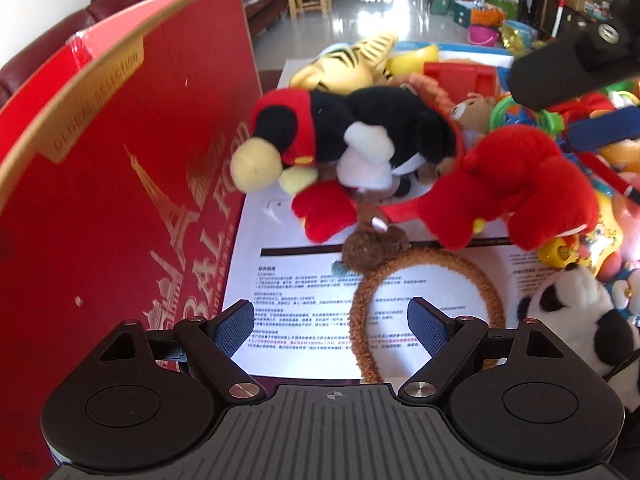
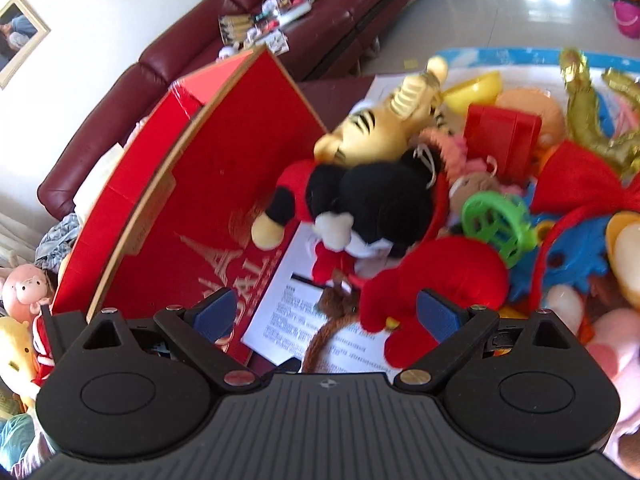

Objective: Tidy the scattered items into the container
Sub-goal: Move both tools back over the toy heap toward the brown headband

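**A:** What's off to your left?

**B:** Left of my left claw (image 1: 330,325) the red box (image 1: 120,208) stands up like a wall, gold tower print facing me. Its jaws are spread wide with nothing between the pads, only the printed paper sheet (image 1: 296,280) below them.

**A:** And straight ahead of it?

**B:** A fuzzy brown headband (image 1: 424,276) curves under the right finger. Just beyond it lies the black-and-red mouse plush (image 1: 360,136), and to the right of that a red plush (image 1: 516,184). A panda plush (image 1: 576,312) sits just right of the claw.

**A:** The other hand?

**B:** My right claw (image 2: 326,315) is wide too, holding nothing. The red box (image 2: 192,200) is on its left, the mouse plush (image 2: 372,204) ahead with a striped tiger plush (image 2: 384,128) behind it, and the red plush (image 2: 440,276) close by the right finger. A green plastic ring (image 2: 496,224) lies further right in the toy heap.
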### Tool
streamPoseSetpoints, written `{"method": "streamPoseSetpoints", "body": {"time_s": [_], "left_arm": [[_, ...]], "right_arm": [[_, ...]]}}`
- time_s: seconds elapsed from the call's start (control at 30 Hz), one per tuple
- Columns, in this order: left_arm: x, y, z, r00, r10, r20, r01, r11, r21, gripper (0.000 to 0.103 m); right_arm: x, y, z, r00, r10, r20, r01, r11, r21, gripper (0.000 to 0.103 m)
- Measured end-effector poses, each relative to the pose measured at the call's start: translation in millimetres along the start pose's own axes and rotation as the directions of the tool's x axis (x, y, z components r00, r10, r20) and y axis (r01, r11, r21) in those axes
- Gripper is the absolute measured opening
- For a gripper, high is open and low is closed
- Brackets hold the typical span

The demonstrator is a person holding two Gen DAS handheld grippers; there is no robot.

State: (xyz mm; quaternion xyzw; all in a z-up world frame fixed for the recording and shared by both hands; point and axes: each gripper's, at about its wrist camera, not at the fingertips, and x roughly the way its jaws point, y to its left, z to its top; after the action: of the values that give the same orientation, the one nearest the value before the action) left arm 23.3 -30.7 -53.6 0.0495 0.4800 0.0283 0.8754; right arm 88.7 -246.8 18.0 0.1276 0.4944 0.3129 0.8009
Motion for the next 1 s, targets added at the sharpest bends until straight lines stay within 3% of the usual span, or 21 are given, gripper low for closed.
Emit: {"method": "streamPoseSetpoints", "body": {"time_s": [0.2,0.37,0.57,0.67,0.8,0.87,0.93,1.0], "left_arm": [[7,6,-4,1.000,0.006,-0.015,-0.006,1.000,-0.007,0.091],[11,8,-6,1.000,0.013,-0.018,-0.013,1.000,-0.001,0.091],[16,11,-11,1.000,0.019,-0.018,-0.018,1.000,0.012,0.091],[20,13,-14,1.000,0.012,-0.029,-0.011,1.000,0.014,0.091],[24,14,-18,0.999,0.010,-0.039,-0.009,1.000,0.019,0.091],[26,14,-18,0.999,0.006,-0.042,-0.005,1.000,0.021,0.091],[29,15,-18,0.999,0.002,-0.045,-0.001,1.000,0.026,0.091],[32,14,-17,0.999,0.000,-0.051,0.002,0.999,0.033,0.091]], "right_arm": [[7,1,-12,0.995,0.097,-0.020,-0.097,0.995,0.000,0.097],[7,8,-23,0.991,0.133,-0.009,-0.134,0.988,-0.083,0.098],[15,2,-35,0.996,0.069,-0.062,-0.075,0.992,-0.103,0.098],[24,-4,-39,0.989,0.065,-0.130,-0.076,0.993,-0.086,0.098],[39,-6,-42,0.981,-0.044,-0.189,0.029,0.996,-0.082,0.098],[45,-12,-40,0.981,-0.062,-0.186,0.053,0.997,-0.052,0.093],[52,-14,-38,0.977,-0.098,-0.190,0.088,0.994,-0.060,0.070],[61,-17,-37,0.970,-0.136,-0.201,0.123,0.990,-0.075,0.061]]}}
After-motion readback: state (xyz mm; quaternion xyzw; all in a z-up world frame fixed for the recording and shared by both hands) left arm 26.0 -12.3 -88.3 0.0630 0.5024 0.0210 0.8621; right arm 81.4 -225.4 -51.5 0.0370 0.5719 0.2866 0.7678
